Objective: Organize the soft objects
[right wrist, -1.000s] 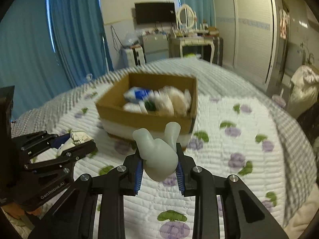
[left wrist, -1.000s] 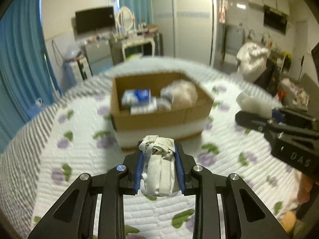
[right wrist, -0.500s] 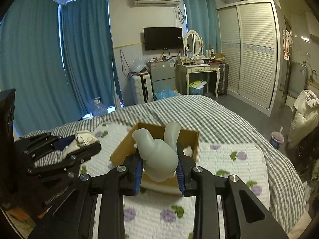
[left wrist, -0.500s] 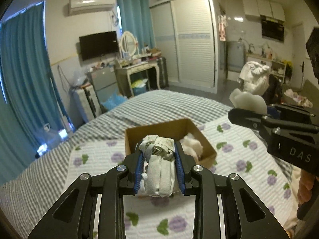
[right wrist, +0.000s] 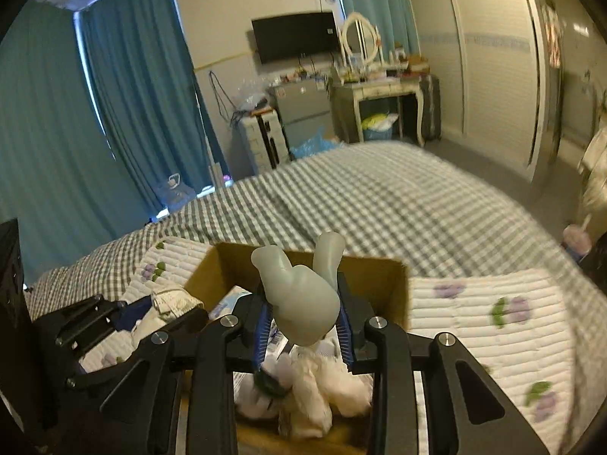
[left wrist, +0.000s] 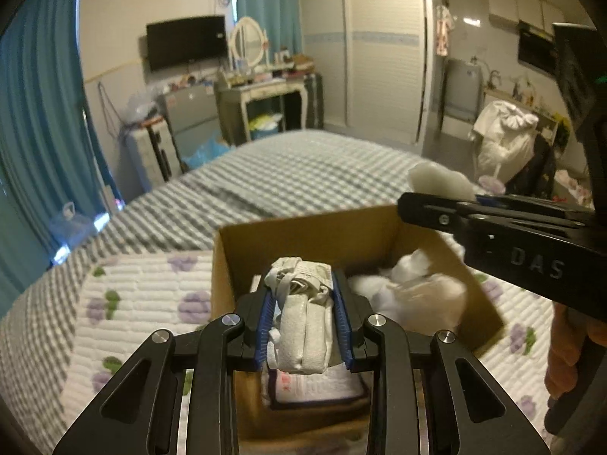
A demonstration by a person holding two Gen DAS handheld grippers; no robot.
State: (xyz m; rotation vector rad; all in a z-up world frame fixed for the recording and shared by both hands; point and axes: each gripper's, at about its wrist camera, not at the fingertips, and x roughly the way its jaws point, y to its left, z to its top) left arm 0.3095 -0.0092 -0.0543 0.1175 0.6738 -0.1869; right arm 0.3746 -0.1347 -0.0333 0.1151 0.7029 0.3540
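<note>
The left gripper (left wrist: 304, 326) is clamped on a rolled white cloth bundle (left wrist: 303, 326), which sits upright between its blue pads above the near left part of the cardboard box (left wrist: 303, 233). Inside the box, to the right, lies a fluffy white plush (left wrist: 413, 295). The right gripper (right wrist: 303, 324) holds a pale green rubbery toy (right wrist: 303, 303) between its pads, two stubs pointing up, over the box's middle; its jaws have just been easing apart slightly.
</note>
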